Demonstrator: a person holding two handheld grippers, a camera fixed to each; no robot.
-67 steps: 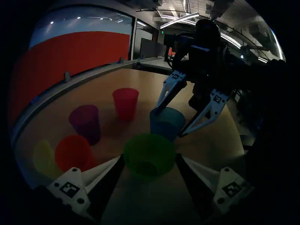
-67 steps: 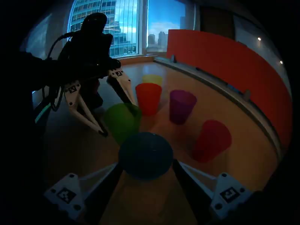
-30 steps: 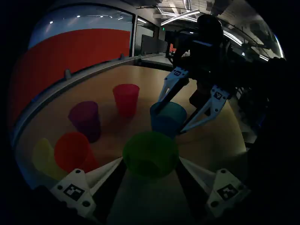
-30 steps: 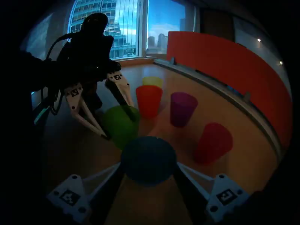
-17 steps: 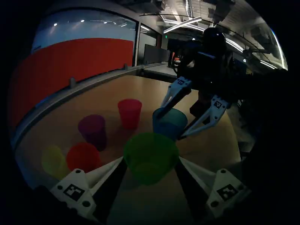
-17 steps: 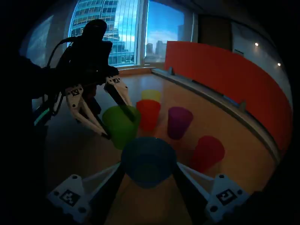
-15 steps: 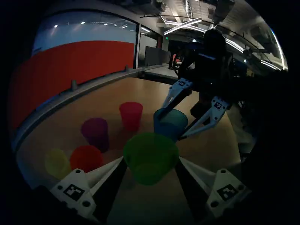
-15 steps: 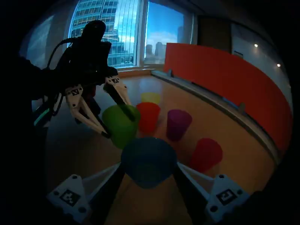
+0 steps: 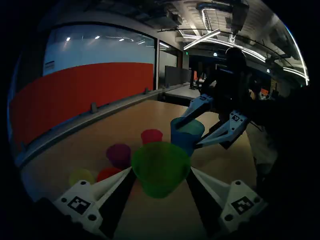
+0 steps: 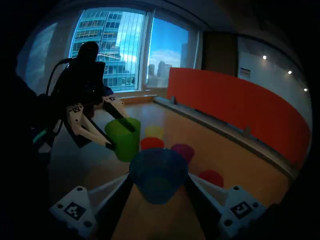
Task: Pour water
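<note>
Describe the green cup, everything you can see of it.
The green cup is a translucent plastic tumbler, handleless, wider at the open rim than at the base. It is upright, clamped at its sides between the fingers of the left gripper, and appears held above the table. The blue cup, gripped by the right gripper, is close beyond it. Whether the green cup holds water cannot be told.

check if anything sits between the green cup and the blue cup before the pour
Nothing visible. The green cup in the left gripper and the blue cup in the right gripper are raised with open air between them; the purple cup and its neighbours stand lower on the table.
</note>
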